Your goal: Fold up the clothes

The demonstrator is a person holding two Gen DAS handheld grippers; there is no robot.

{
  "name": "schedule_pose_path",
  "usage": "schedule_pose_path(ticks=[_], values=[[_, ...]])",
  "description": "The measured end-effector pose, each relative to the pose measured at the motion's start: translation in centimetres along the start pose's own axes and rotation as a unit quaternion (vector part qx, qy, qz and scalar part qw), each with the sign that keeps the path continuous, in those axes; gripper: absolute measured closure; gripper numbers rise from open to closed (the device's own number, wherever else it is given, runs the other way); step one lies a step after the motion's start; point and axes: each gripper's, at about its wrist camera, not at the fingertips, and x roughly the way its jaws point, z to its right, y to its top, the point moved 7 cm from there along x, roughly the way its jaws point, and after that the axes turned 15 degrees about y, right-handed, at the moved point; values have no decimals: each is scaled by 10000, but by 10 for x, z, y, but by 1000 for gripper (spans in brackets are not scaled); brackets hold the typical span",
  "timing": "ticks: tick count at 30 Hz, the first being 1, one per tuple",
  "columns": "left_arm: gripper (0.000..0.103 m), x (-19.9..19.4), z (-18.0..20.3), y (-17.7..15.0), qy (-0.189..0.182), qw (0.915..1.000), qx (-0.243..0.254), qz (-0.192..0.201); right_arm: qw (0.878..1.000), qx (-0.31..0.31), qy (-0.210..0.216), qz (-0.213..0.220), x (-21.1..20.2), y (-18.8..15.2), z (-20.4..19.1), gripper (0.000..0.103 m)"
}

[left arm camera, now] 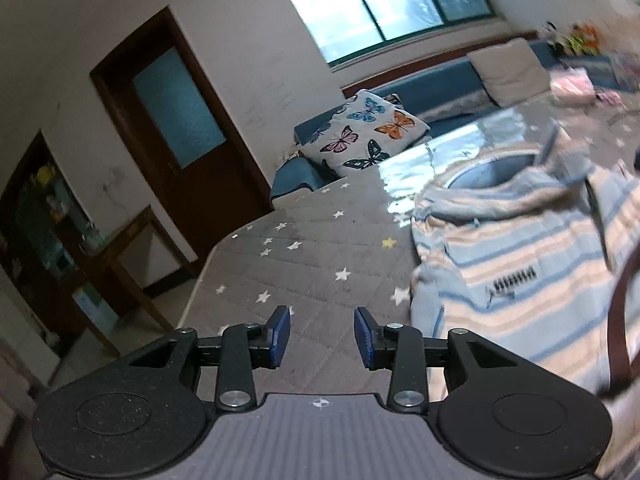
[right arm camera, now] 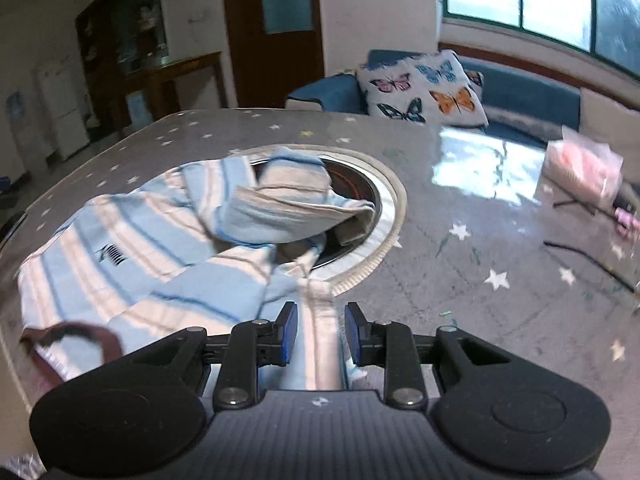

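Note:
A blue and white striped garment point(left arm camera: 520, 264) lies rumpled on a grey star-patterned table point(left arm camera: 304, 248). My left gripper point(left arm camera: 322, 337) is open and empty above bare table, just left of the garment. In the right wrist view the garment point(right arm camera: 160, 248) spreads to the left, partly over a round inset in the table point(right arm camera: 384, 216). A strip of the garment point(right arm camera: 320, 332) runs between the fingers of my right gripper point(right arm camera: 320, 334). The jaws stand apart, and I cannot tell whether the pads touch the cloth.
A dark brown piece of cloth point(right arm camera: 76, 334) lies at the garment's near left edge. A pink bag point(right arm camera: 584, 168) and a black cable point(right arm camera: 588, 258) sit at the right of the table. A blue sofa with a butterfly cushion point(right arm camera: 424, 88) stands behind the table.

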Motion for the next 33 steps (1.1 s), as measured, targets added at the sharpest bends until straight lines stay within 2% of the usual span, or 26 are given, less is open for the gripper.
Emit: schedule_pose_path(ticks=[4,8,9,10,15,19,26,29,30,33], values=[[60,18,17,19,-253,9992,-293,-74,9999,168,35,-16,16,-2,6,77],[60,33,40,42,-497,9982,-343,-38,9993,347,157,-31,30,-6,10,77],[60,36,46,48,-547,9979,-349,-18,9993,336,154,-32,32,-7,9,80],[60,40,52,56,-614,9975,-357,-3,9995,300,129,-18,32,-8,8,89],[60,70,84,89,-919,9949,-381,-153,9994,345,50,80,22,-7,5,96],[60,94,108,104,-1040,9939,-246,-273,9989,311,-324,142,-4,-11,6,96],[60,129,146,118,-1245,9914,101,-401,9873,406,-1530,-157,-55,-37,27,96],[60,145,159,123,-1308,9900,206,-493,9828,679,-1698,-267,-62,-45,40,93],[60,150,162,124,-1319,9896,239,-516,9823,747,-1699,-258,-63,-45,44,90],[60,164,171,127,-1332,9889,312,-575,9813,713,-1779,-169,-65,-35,51,90]])
